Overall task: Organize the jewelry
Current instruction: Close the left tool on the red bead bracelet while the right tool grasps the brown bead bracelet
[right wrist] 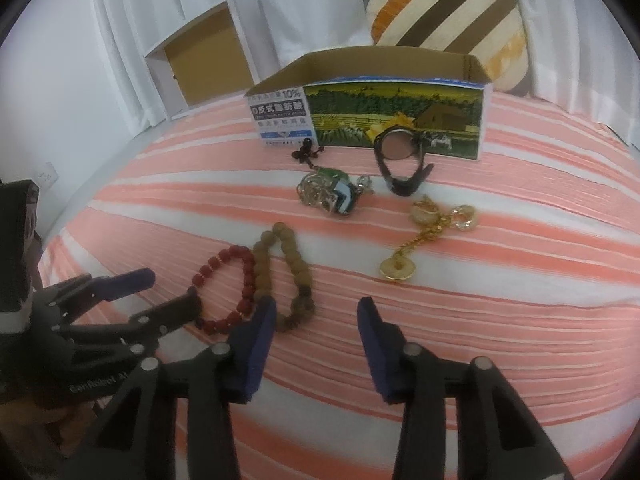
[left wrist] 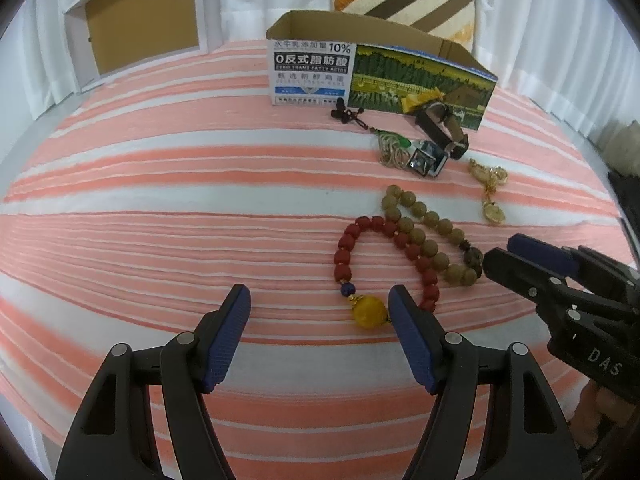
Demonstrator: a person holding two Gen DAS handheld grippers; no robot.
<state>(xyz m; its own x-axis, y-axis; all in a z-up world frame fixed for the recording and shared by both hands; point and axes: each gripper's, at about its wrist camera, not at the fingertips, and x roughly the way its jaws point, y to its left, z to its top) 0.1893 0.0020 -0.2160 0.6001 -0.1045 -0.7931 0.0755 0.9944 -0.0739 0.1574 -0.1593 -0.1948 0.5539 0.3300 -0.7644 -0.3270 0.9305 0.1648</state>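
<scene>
1. The left claw (left wrist: pixel 319 300) stands wide apart above the striped bedspread (left wrist: pixel 160 208), nothing between its ribbed blue pads. Its right finger hides part of the red bead bracelet (left wrist: pixel 344 254), beside that bracelet's big yellow bead (left wrist: pixel 368 312); whether it touches the beads cannot be told.
2. The right claw (right wrist: pixel 317 312) is partly apart and empty. Its left finger tip sits over the near end of the tan bead bracelet (right wrist: pixel 294 264); contact is unclear.
3. The red bracelet is a loop of chunky matte red beads with one small blue bead (left wrist: pixel 347 289) and a smooth amber-yellow one. The tan bracelet has round, dull wooden-looking beads with a few darker ones at its near end, and it overlaps the red loop.
4. Farther off lie a shiny gold chain with a disc pendant (right wrist: pixel 398 270), a tangle of silver chain with a green piece (right wrist: pixel 324 190), a dark knotted cord charm (right wrist: pixel 306 151), and a black-strapped watch (right wrist: pixel 400 152) leaning at the box front.
5. An open cardboard box (right wrist: pixel 392 120) with a printed farm scene stands at the far side, just behind the jewelry. Beyond it rest a striped pillow (right wrist: pixel 444 12) and, at far left, a white frame with a brown panel (right wrist: pixel 208 64) before white curtains.
6. The bedspread is ribbed cloth in salmon and white bands.
</scene>
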